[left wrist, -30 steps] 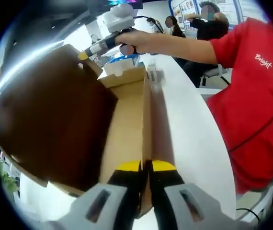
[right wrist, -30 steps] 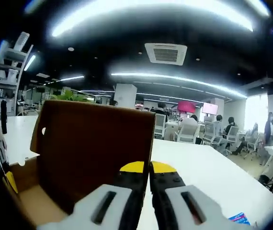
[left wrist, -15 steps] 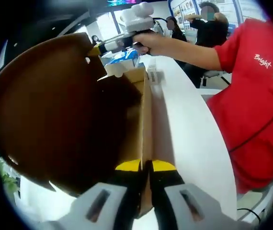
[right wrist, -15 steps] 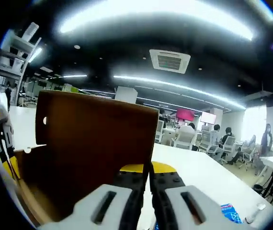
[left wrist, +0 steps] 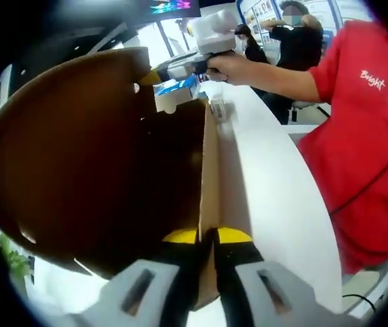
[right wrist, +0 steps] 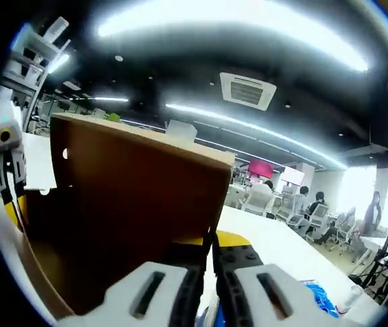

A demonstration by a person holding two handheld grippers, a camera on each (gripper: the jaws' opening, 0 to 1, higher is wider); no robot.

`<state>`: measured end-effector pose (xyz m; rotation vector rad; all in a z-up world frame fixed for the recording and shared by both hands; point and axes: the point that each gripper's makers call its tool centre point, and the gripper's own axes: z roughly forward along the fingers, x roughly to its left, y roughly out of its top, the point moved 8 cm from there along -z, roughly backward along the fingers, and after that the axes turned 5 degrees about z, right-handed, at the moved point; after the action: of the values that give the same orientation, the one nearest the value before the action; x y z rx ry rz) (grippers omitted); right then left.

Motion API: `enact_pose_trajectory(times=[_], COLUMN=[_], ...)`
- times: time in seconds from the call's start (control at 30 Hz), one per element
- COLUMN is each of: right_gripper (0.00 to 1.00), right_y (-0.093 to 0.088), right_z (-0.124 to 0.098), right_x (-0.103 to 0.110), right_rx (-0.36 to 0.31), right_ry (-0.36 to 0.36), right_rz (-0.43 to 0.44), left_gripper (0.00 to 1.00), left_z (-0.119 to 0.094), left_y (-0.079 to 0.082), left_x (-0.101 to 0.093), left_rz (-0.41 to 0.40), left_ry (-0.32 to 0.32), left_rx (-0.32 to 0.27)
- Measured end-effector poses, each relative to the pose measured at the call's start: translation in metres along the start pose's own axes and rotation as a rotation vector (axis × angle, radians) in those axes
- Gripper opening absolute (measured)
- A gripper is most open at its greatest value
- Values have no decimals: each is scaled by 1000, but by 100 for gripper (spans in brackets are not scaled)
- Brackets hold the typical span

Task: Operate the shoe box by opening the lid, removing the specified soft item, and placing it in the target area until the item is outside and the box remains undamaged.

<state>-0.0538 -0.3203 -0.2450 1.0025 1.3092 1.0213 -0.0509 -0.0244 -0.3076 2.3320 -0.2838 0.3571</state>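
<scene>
The room is an open-plan office: strip lights and a ceiling air unit [right wrist: 247, 90] at twelve o'clock in the right gripper view, seated people and screens toward three o'clock.

The white table [left wrist: 262, 184] carries the shoe box [left wrist: 209, 163], whose near wall runs from six toward twelve o'clock in the left gripper view. Blue packets lie on the table at five o'clock in the right gripper view.

Change noted: over the last second the brown lid [left wrist: 78, 157] has swung down across the box. A second ago the pale interior was exposed; it is now almost wholly shadowed by the lid. Judgement: the opening is narrowing, which works against getting the item out. The soft item cannot be seen; presumably it is still inside.

The left gripper [left wrist: 207, 237] has its jaws closed on the box wall edge, steadying it. The right gripper [right wrist: 207, 240], seen also at twelve o'clock in the left gripper view in the person's hand, has its jaws pinched on the lid's corner.

No tearing or creasing is visible.
</scene>
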Motion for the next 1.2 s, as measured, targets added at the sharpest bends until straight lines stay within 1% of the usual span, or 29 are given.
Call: enact_pose_trajectory(times=[0.03,0.1,0.2,0.23,0.4,0.5,0.53,0.6,0.7,0.77,0.83,0.87,0.9,0.93,0.97,1.0,1.03,1.07,1.1,1.13,1.17,1.2], right_gripper=[0,0,0,0,0,0,0,0,0,0,1,1,1,1,1,1,1,1,1,1,1,1], right_y=[-1,-4,-6,-7,-16,-20,-21,-23,-22,-22,-21,-22,-23,-22,-22,-22,-22,-23,-23,-24,-24,-24], right_z=[-1,-4,-7,-9,-14,-15,-14,-14,-14,-14,-15,-15,-16,-16,-17,-17,-17,-17,-17,-17,-17,-18], right_x=[1,1,2,3,6,8,8,8,10,11,12,12,12,12,13,13,13,14,13,13,13,13], right_rx=[8,12,21,23,31,42,44,47,46,51,49,52,53,50,51,53,52,50,49,49,51,50], right_ry=[-2,0,0,-1,-4,1,2,1,-15,-18,-22,-19,-10,-8,-8,-12,-13,-12,-14,-14,-12,-11], right_rz=[-9,-12,-3,-5,-19,-40,-43,-43,-86,-83,-110,-108,-95,-94,-110,-113,-114,-122,-132,-131,-138,-145], left_gripper=[7,8,9,9,10,10,11,12,15,16,18,18,19,19,19,20,21,23,25,27,33,39], left_z=[-1,-1,-2,-1,-1,0,0,0,-2,-2,-3,-3,-5,-6,-8,-11,-15,-20,-25,-27,-33,-36], left_y=[2,-2,-1,-1,-1,-1,-2,-3,-7,-8,-9,-10,-10,-9,-7,-5,-4,-3,-2,-1,-1,-1], left_x=[-1,-1,-3,-4,-3,-3,-2,-2,-1,-1,-3,-3,-5,-7,-9,-10,-8,-9,-11,-12,-12,-14], left_rz=[0,6,13,32,37,40,22,9,-32,-65,-73,-81,-120,-158,-202,-223,-257,-315,-346,-356,-406,-446], left_ry=[1,11,47,61,77,98,120,135,160,178,201,213,226,222,207,217,242,246,252,260,311,309], left_rx=[-2,-14,-43,-47,-49,-51,-46,-56,-84,-102,-111,-114,-120,-144,-186,-215,-237,-271,-310,-322,-352,-372])
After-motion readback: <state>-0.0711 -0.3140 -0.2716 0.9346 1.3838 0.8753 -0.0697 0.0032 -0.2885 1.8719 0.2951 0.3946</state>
